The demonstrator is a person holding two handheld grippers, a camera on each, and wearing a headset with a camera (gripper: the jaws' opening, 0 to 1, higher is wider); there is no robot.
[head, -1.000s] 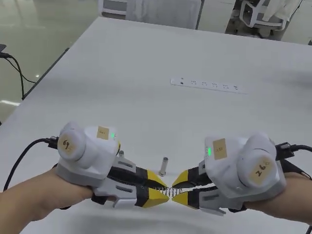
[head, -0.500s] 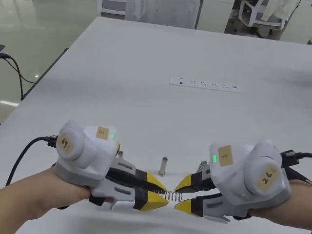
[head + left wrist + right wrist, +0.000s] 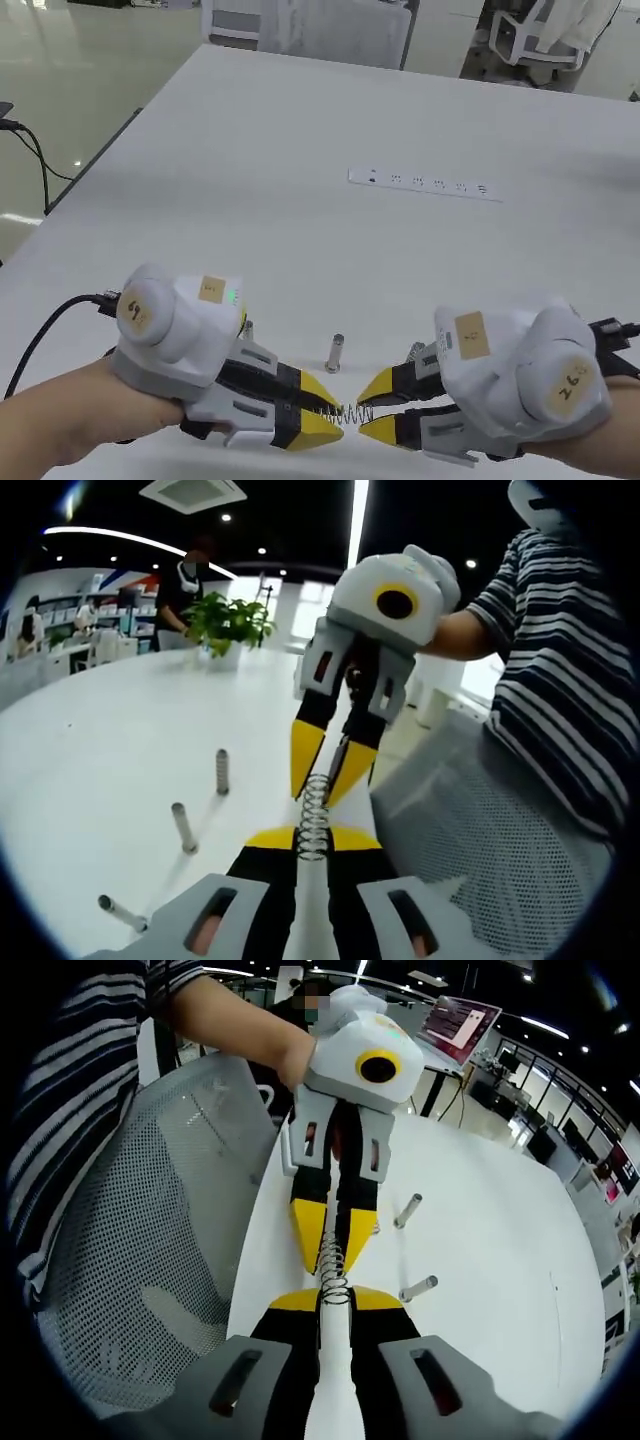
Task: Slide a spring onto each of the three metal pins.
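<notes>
Right now you've got the spring [image 3: 347, 412] strung between your two claws, close to the near edge of the worktop [image 3: 300, 150]. Your left claw [image 3: 328, 410] is clamped on one end. Your right claw [image 3: 366, 408] looks pinched on the other end, so the coil lies level between them.

In the left gripper view, the far pin [image 3: 222, 772], the middle pin [image 3: 183, 827] and the near pin [image 3: 120, 912] are all bare, with no coil on any of them. By my read that's zero of three done, with this spring the first to go on.

You'll have to free one end, stand the spring over a pin and slide it down. After that, two more pins are waiting.
</notes>
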